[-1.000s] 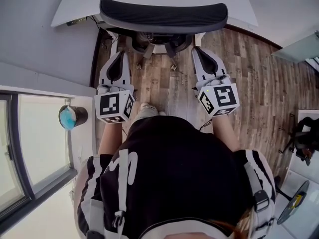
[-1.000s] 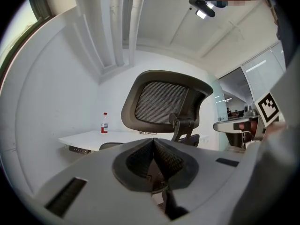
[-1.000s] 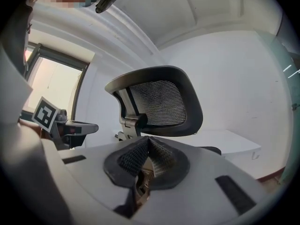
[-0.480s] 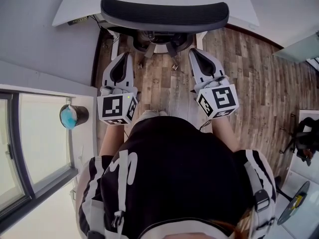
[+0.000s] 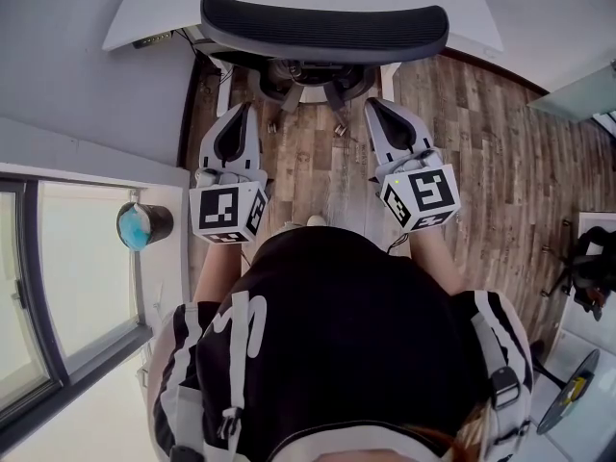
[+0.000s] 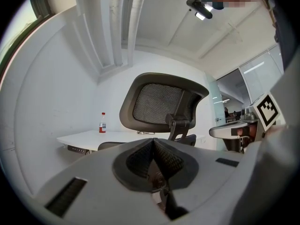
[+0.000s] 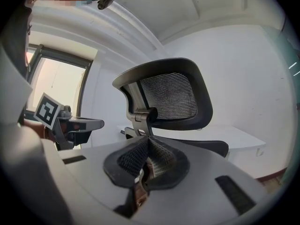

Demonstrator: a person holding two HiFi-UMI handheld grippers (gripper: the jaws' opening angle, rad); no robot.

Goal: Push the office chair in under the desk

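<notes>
The black mesh office chair point(image 5: 324, 27) stands with its backrest at the edge of the white desk point(image 5: 144, 12), its base point(image 5: 308, 77) showing below. My left gripper point(image 5: 239, 112) and right gripper point(image 5: 373, 109) hover side by side just behind the backrest, apart from it, both shut and empty. In the left gripper view the shut jaws point(image 6: 153, 142) point at the chair back point(image 6: 157, 104), with the desk point(image 6: 84, 137) behind. The right gripper view shows its shut jaws point(image 7: 149, 139) below the chair back point(image 7: 171, 95).
A small red bottle point(image 6: 102, 123) stands on the desk. A round bin point(image 5: 142, 226) sits by the glass wall on the left. A dark bag point(image 5: 589, 263) lies at the right edge. Wooden floor point(image 5: 481, 162) stretches to the right.
Both grippers have drawn back slightly from the backrest and come a little closer together. The chair has hardly moved.
</notes>
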